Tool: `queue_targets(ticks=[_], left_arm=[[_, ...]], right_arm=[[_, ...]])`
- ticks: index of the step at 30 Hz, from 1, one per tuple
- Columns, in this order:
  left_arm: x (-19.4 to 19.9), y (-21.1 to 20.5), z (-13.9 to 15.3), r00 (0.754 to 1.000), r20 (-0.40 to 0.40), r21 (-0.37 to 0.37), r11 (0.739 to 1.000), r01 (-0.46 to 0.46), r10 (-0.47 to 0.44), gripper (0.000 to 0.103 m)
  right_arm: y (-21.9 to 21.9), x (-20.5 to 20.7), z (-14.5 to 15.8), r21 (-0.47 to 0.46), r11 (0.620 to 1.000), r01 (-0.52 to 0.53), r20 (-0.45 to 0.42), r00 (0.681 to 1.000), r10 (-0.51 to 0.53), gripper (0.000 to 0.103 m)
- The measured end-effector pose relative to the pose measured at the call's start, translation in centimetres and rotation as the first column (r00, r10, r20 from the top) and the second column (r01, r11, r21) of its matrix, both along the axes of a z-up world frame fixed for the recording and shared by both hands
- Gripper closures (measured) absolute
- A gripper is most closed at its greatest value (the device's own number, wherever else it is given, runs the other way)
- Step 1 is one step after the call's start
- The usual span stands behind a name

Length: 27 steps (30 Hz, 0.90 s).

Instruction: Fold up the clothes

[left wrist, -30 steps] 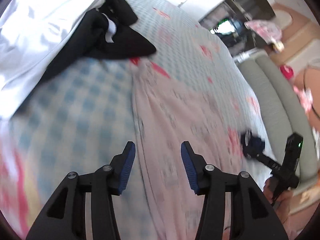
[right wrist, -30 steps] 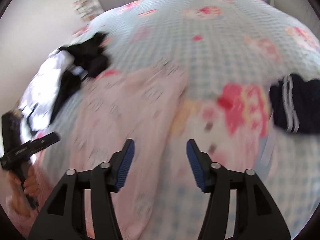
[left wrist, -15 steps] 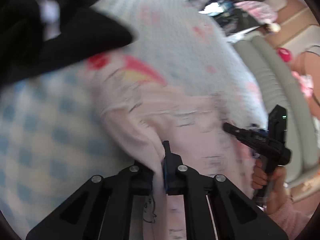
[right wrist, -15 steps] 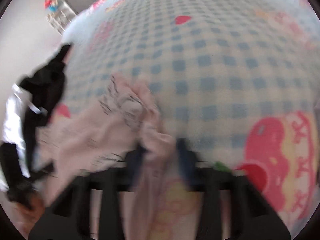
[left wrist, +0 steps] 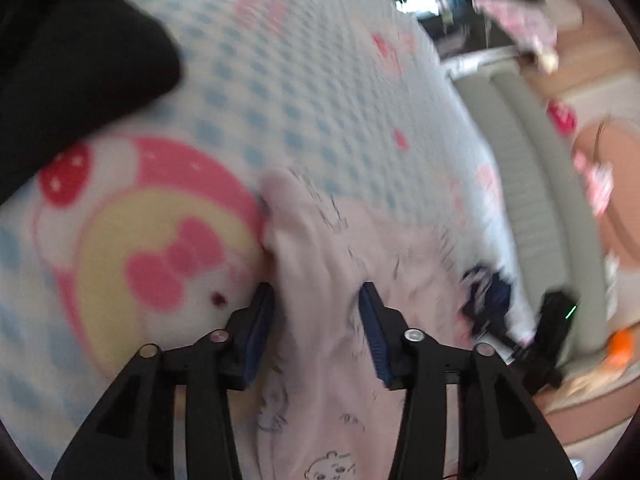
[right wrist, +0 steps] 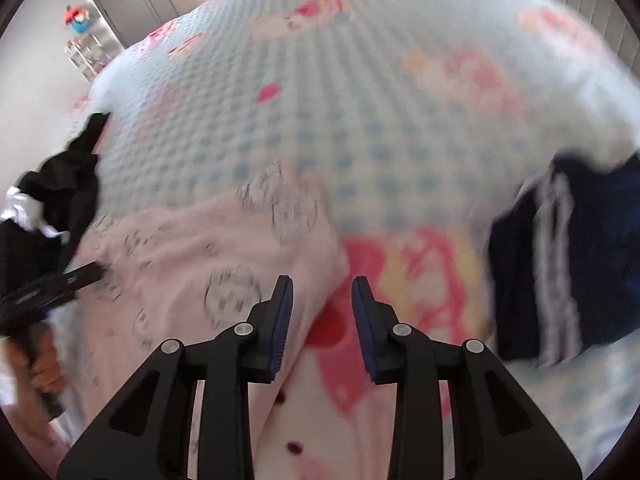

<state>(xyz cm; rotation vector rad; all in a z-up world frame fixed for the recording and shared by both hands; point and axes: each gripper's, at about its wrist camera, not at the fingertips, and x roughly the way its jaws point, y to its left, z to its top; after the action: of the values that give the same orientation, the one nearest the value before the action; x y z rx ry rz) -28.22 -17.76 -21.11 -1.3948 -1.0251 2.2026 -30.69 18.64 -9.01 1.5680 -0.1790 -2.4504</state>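
Left wrist view, left to right: black garment (left wrist: 72, 80) bunched at top left on checked bedspread (left wrist: 280, 80), blue-and-white squares with a big pink-and-yellow cartoon bow print at left. Left gripper (left wrist: 316, 320) jaws parted, moderate gap, blue pads (left wrist: 256, 328) either side of a raised fold of pink printed garment (left wrist: 320, 248); pads not pressing it, nothing clamped. Pink cloth runs from between the jaws down to frame bottom and right across the bed. Further right: navy item (left wrist: 488, 292), blurred, just beyond pink cloth edge; right gripper's black body (left wrist: 552, 320) near it. Grey padded bed edge (left wrist: 532, 184) and clutter at far right, too blurred to name

Right wrist view, left to right: hand (right wrist: 44, 368) on the other tool's handle at lower left, its black arm over the pink cloth's left edge. Black garment (right wrist: 72, 184) with white bits above it. Pink printed garment (right wrist: 192, 264) spread flat-ish, wrinkled, line-drawn cartoon faces, from left edge to centre. Right gripper (right wrist: 322, 316) jaws apart, narrower gap than left, sitting over the garment's right edge where it meets the bedspread (right wrist: 360, 100) cartoon print; nothing held. Navy garment with white stripes (right wrist: 560, 272) at right, apart from pink one
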Motion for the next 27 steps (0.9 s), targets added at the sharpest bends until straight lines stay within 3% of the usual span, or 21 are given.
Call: queue_targets(ticks=[2,3,4,5,6,7,9,11,12,13,15,17,19,21,27], left_arm=[[-1.2,-0.8,-0.7,0.998,0.014,0.022,0.998,-0.057,0.057,0.043],[-1.8,-1.2,-1.1,0.996,0.022,0.031,0.996,-0.086,0.085,0.043],[-2.5,-0.7,-1.2,0.998,0.036,0.002,0.998,-0.056,0.056,0.051],[-3.2,-0.1,-1.4,0.998,0.053,-0.029,0.999,-0.022,0.023,0.069],[-3.7,0.9,-0.7,0.999,0.029,-0.104,0.994,0.028,-0.025,0.078],[-4.0,1.7,0.2,0.998,0.002,-0.156,0.986,0.060,-0.061,0.088],[-3.6,2.4,3.3,0.988,-0.126,-0.198,0.978,0.067,-0.093,0.089],[-3.1,2.3,5.3,0.976,-0.207,-0.260,0.966,0.013,-0.069,0.081],[-3.0,2.3,5.5,0.981,-0.190,-0.336,0.941,-0.037,-0.029,0.069],[-2.6,2.2,5.0,0.989,-0.151,-0.402,0.913,-0.065,0.003,0.043],[-0.1,2.0,3.5,0.996,-0.083,-0.431,0.901,-0.048,0.013,0.043],[4.0,1.7,3.3,0.995,-0.099,-0.401,0.914,-0.061,0.023,0.044],[9.4,2.3,3.8,0.991,-0.133,-0.344,0.936,-0.071,0.027,0.044],[14.4,3.4,4.0,0.989,-0.148,-0.281,0.958,-0.050,0.008,0.042],[21.5,5.9,2.5,0.997,-0.076,-0.293,0.956,-0.035,0.013,0.042]], right_arm=[[0.1,-0.6,-0.2,-0.031,0.999,-0.011,-0.013,1.000,0.011,0.053],[-0.1,-1.1,-0.6,-0.042,0.999,-0.011,-0.017,1.000,0.010,0.045],[-0.3,-1.9,-1.3,-0.046,0.999,-0.007,-0.005,1.000,0.007,0.045],[-0.8,-2.8,-2.4,-0.025,1.000,-0.008,0.021,1.000,0.009,0.050],[-1.5,-3.6,-3.6,0.008,1.000,-0.012,0.052,0.999,0.012,0.063],[-2.1,-4.4,-4.7,0.041,0.999,-0.017,0.082,0.997,0.014,0.066],[-1.9,-3.7,-4.5,0.018,1.000,-0.007,0.079,0.997,0.006,0.074],[-1.4,-2.6,-3.7,-0.024,1.000,0.006,0.064,0.998,-0.005,0.076],[-1.2,-2.0,-3.3,-0.046,0.999,0.013,0.057,0.998,-0.010,0.076],[-0.9,-1.5,-2.9,-0.067,0.998,0.019,0.049,0.999,-0.016,0.076],[-0.4,-0.3,-2.1,-0.109,0.994,0.032,0.035,0.999,-0.028,0.076],[0.2,0.8,-1.3,-0.151,0.988,0.043,0.021,0.999,-0.041,0.075],[0.5,3.8,-0.2,-0.165,0.986,0.010,0.003,1.000,-0.009,0.059],[-0.3,6.8,-0.2,-0.153,0.988,-0.029,0.009,0.999,0.031,0.052],[-2.7,15.7,-0.1,-0.118,0.982,-0.144,0.030,0.988,0.149,0.052]])
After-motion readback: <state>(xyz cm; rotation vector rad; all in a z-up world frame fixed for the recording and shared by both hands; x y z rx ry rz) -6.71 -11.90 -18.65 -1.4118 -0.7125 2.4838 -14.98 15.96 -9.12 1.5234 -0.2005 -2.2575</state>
